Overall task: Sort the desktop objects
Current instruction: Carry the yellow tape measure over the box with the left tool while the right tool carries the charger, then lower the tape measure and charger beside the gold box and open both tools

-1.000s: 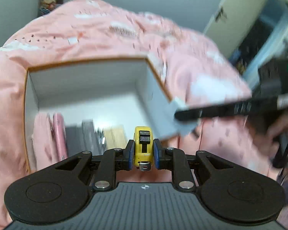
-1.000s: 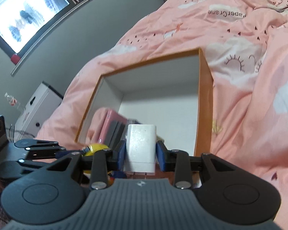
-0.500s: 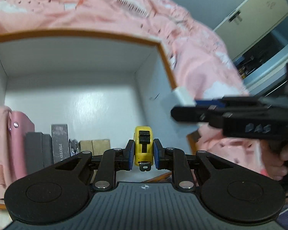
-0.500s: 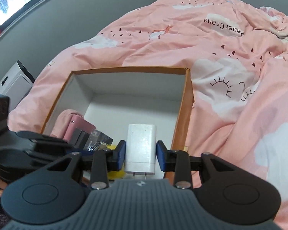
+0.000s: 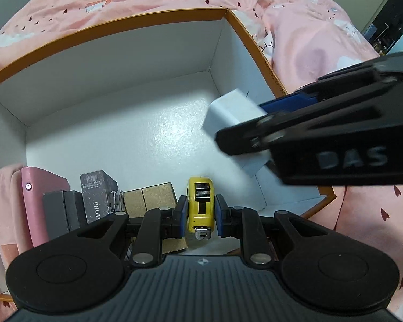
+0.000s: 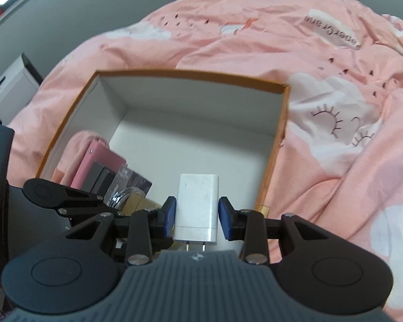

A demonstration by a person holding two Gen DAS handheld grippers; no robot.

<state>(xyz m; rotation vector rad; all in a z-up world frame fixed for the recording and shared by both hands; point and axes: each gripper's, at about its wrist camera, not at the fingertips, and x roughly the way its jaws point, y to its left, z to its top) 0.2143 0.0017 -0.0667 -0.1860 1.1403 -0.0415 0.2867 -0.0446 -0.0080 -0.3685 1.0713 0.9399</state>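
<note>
An orange-rimmed cardboard box (image 5: 244, 29) with a white inside lies on a pink duvet; it also shows in the right wrist view (image 6: 190, 73). My left gripper (image 5: 200, 216) is shut on a yellow tape measure (image 5: 200, 204), low inside the box at its near edge, beside a tan block (image 5: 150, 198). My right gripper (image 6: 197, 217) is shut on a white charger plug (image 6: 197, 201) above the box's near right part; the plug also shows in the left wrist view (image 5: 233, 112).
A row of things stands along the box's near left: a pink case (image 5: 37, 201), a dark grey box (image 5: 59, 209), a black carton (image 5: 96, 193). The pink duvet (image 6: 335, 107) surrounds the box. A white cabinet (image 6: 5, 83) stands far left.
Both grippers have moved forward and down over the box. The tape measure now sits lower inside, next to the row of things. The plug has come in over the box's right side.
</note>
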